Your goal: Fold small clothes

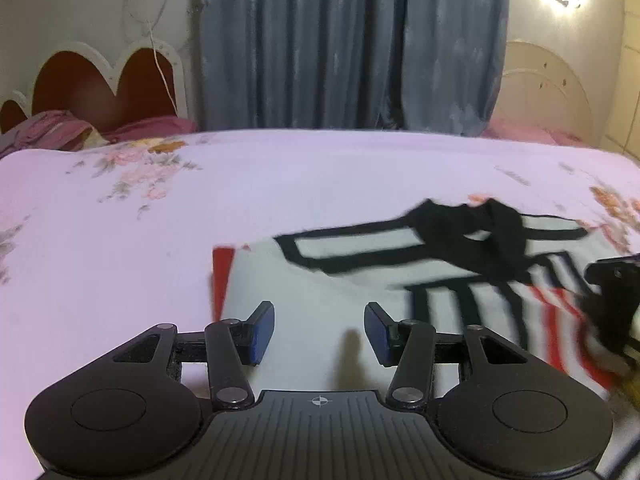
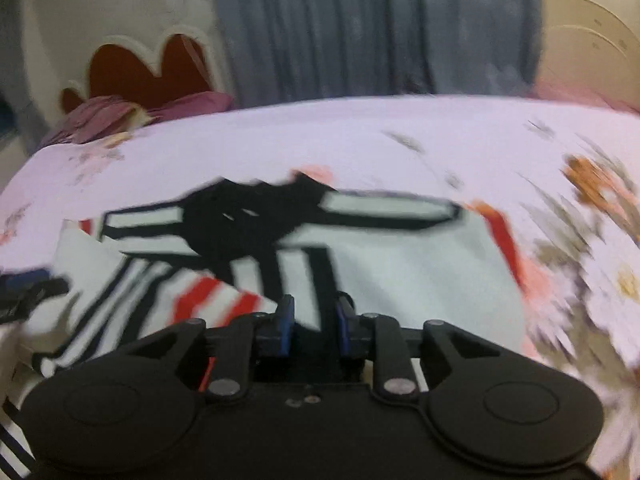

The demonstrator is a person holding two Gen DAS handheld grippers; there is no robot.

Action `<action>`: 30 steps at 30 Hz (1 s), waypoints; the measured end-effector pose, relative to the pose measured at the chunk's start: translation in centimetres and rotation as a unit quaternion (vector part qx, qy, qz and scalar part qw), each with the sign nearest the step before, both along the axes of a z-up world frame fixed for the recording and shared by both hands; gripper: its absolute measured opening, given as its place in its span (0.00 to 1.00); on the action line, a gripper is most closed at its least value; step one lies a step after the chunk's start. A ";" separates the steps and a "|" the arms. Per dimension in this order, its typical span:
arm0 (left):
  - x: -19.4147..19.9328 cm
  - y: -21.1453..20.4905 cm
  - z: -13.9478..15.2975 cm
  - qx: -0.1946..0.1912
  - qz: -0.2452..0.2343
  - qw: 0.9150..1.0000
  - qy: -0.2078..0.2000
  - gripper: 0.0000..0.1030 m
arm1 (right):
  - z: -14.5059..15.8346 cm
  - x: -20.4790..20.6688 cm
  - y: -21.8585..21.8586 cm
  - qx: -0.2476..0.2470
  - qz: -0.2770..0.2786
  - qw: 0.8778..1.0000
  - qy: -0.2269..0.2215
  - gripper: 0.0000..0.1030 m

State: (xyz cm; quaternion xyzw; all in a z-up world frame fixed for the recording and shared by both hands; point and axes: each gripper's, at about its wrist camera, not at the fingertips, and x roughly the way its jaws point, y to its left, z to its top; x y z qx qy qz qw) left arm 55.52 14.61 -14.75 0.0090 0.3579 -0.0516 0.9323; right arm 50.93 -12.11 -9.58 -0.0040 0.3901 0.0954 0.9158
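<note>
Garment (image 1: 360,276) lies beneath both grippers' parted jaws.

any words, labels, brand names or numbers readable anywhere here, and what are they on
None can be read.
The white garment carries thick black outlined shapes and red stripes, possibly large characters, but they are motion-blurred and partly covered, so unreadable.
The left hand-held gripper body shows only a small crosshair mark, no text.
The floral bedsheet and grey curtain bear no writing.
</note>
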 end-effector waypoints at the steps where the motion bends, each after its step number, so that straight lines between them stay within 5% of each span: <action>1: 1.7 0.4 -1.1 0.012 0.010 1.000 0.022 0.55 | -0.6 0.9 0.4 -0.016 -0.002 1.000 0.005 0.20; 2: 2.5 1.2 -2.0 -0.002 0.014 1.000 0.025 0.70 | -1.7 2.3 0.7 -0.035 -0.018 0.999 0.026 0.22; 4: 2.9 2.2 -1.9 -0.031 0.021 0.999 0.019 0.71 | -3.4 3.6 -0.7 -0.024 -0.047 0.998 0.028 0.20; 6: 1.8 1.7 -0.9 -0.006 0.025 1.000 0.000 0.71 | -2.6 3.8 -1.0 -0.002 -0.070 0.997 0.033 0.22; 8: 0.0 1.1 0.0 -0.009 0.020 1.000 -0.019 0.71 | -1.3 2.8 -0.2 -0.005 -0.070 0.998 0.001 0.41; 10: -1.5 -0.1 0.5 -0.023 0.006 0.999 -0.032 0.71 | -0.5 2.1 1.5 0.006 -0.044 0.999 -0.020 0.49; 15: -1.9 -3.6 -2.0 -0.004 -0.015 1.000 0.009 0.71 | -2.7 2.8 8.7 -0.006 0.060 0.998 0.028 0.29; 20: -3.8 -3.0 -0.5 0.015 -0.011 1.000 -0.021 0.72 | -2.2 1.9 8.2 -0.037 0.032 0.999 0.017 0.34; 23: -6.6 -2.0 0.6 -0.028 0.003 0.999 -0.034 0.72 | -0.8 -0.5 6.9 0.002 0.035 0.999 0.007 0.34; 30: -9.6 -3.9 -2.1 -0.025 0.033 0.999 -0.025 0.72 | -3.2 -4.3 8.9 -0.037 0.057 0.998 0.014 0.35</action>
